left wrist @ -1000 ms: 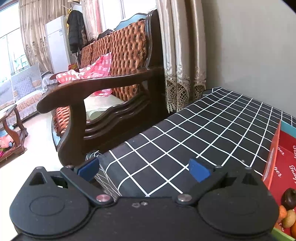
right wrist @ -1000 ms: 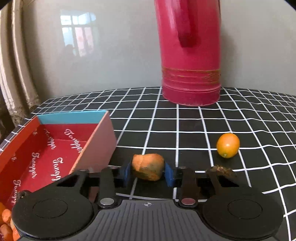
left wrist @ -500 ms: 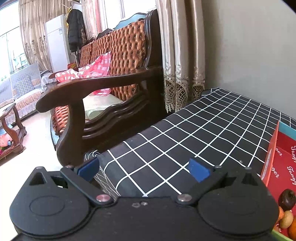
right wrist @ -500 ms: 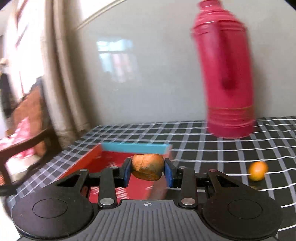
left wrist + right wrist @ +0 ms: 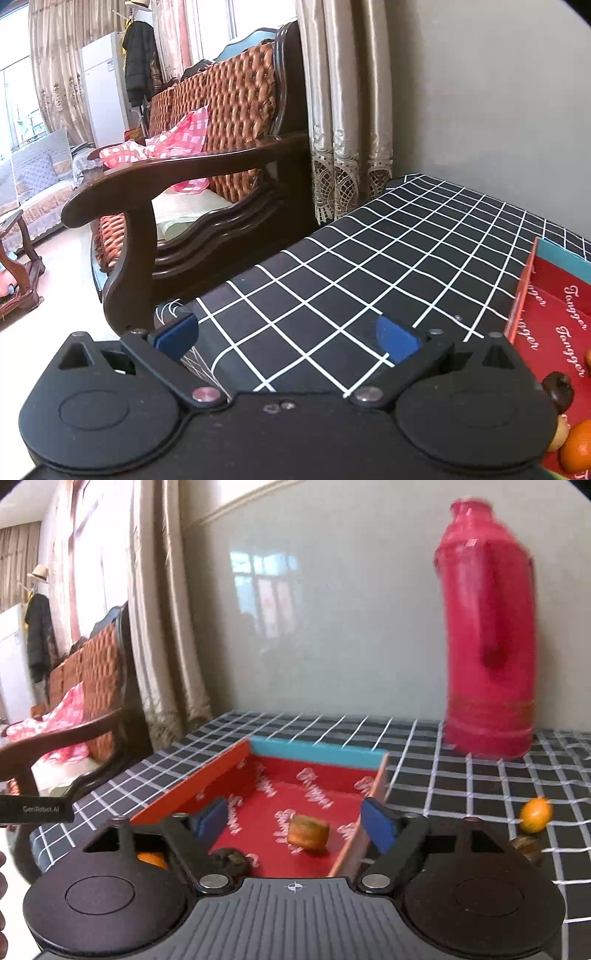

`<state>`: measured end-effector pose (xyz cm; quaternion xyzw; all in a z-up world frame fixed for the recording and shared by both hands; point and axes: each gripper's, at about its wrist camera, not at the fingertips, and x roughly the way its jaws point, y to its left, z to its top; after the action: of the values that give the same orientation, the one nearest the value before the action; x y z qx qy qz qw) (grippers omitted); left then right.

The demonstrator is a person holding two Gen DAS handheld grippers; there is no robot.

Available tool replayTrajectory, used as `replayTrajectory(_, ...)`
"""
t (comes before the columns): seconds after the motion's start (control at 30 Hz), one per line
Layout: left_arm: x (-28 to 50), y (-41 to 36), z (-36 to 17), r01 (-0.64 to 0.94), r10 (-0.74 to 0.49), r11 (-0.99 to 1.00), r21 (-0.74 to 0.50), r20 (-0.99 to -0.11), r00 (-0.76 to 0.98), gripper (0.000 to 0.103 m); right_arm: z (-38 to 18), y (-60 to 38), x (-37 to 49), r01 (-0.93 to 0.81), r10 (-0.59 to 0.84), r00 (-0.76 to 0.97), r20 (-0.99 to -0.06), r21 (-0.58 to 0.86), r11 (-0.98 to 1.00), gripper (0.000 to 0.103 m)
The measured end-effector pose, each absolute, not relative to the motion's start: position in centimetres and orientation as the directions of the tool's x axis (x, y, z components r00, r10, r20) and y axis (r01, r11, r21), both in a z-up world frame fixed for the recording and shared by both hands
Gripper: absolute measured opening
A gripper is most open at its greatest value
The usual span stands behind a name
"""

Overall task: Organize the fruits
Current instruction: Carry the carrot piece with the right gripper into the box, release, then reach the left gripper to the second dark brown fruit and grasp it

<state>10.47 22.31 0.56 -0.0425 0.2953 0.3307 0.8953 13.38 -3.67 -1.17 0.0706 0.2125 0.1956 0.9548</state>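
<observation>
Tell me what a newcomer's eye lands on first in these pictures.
The tall red flask standing by the wall on the checked tablecloth stands out most. Next comes the red box in front of the right tool, whose jaws are opening over a brown fruit piece. A small orange fruit sits right of the box.

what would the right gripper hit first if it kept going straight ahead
Probably the red box: its floor or blue far wall. The right gripper, jaws opening and holding nothing, points into it, above the brown fruit piece. Depth is unclear.

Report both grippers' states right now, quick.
Left gripper: open, nothing between its pads, over the checked tablecloth.
Right gripper: jaws opening, holding nothing; the orange-brown fruit piece is free of the pads, in the red box.
</observation>
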Motion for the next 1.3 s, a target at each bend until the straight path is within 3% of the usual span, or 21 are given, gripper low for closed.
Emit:
replayTrajectory(0.13,10.6,20.9,0.9,-0.603,0.563,0.789,0.121,-0.536,0.629,0.097,-0.9,-5.4,12.4,-0.274,0.332,0.869,-0.367,0.201,0.940,0.082)
replayTrajectory(0.3,11.1,17.5,1.2,-0.544,0.525,0.829,0.129,-0.515,0.678,0.097,-1.0,-9.1,10.2,-0.091,0.134,0.925,-0.355,0.134,0.987,0.093)
replayTrajectory(0.67,10.7,3.1,1.5,-0.232,0.273,0.962,0.144,-0.470,0.839,0.097,-2.4,-18.0,3.6,0.266,-0.245,0.893,-0.379,0.004,0.964,0.095)
replayTrajectory(0.97,8.6,-4.0,0.5,-0.022,0.103,0.983,0.182,-0.451,0.887,0.097,-2.7,-23.9,-0.5,0.459,-0.399,0.820,-0.411,0.055,0.887,0.095)
replayTrajectory(1.3,8.7,-6.0,-0.8,0.083,0.040,0.972,0.221,-0.498,0.866,0.097,-2.7,-24.6,-0.2,0.490,-0.406,0.815,-0.413,0.116,0.864,0.096)
